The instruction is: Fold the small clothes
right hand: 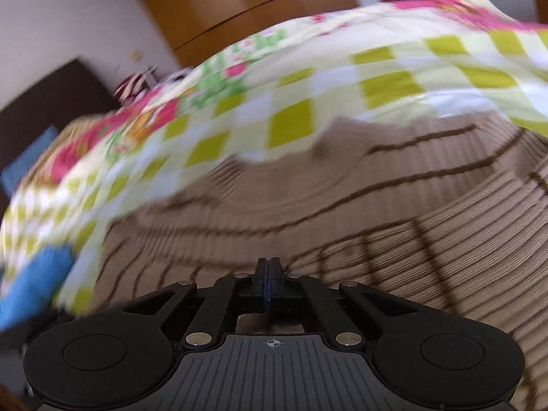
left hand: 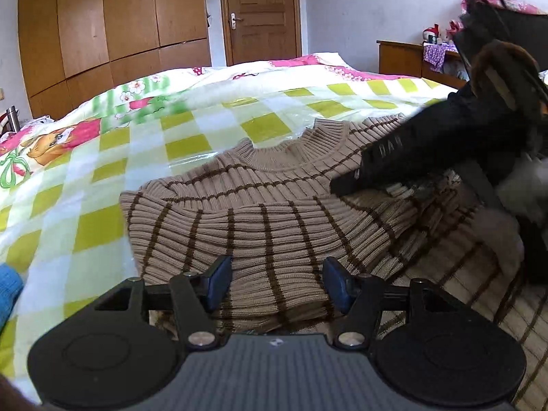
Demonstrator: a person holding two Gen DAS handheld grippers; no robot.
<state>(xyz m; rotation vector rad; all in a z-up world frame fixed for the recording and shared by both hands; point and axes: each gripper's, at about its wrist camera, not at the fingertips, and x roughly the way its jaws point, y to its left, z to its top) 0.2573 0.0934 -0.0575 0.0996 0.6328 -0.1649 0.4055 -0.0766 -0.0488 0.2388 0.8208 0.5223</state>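
Note:
A small beige ribbed sweater with brown stripes (left hand: 260, 226) lies on the checked bedspread (left hand: 191, 133), collar away from me, its left sleeve folded across the body. My left gripper (left hand: 275, 287) is open, its blue pads either side of the sweater's near folded edge. My right gripper shows in the left wrist view (left hand: 346, 185) as a black tool reaching in from the right onto the sweater's right shoulder. In the blurred right wrist view my right gripper (right hand: 269, 275) is shut just above the sweater (right hand: 376, 212); I cannot tell whether any cloth is pinched.
A woven mat (left hand: 479, 308) lies under the sweater at the right. A blue cloth (left hand: 8, 287) sits at the left edge, also in the right wrist view (right hand: 37, 281). A wardrobe (left hand: 102, 34), a door (left hand: 260, 13) and a bedside cabinet (left hand: 400, 58) stand beyond the bed.

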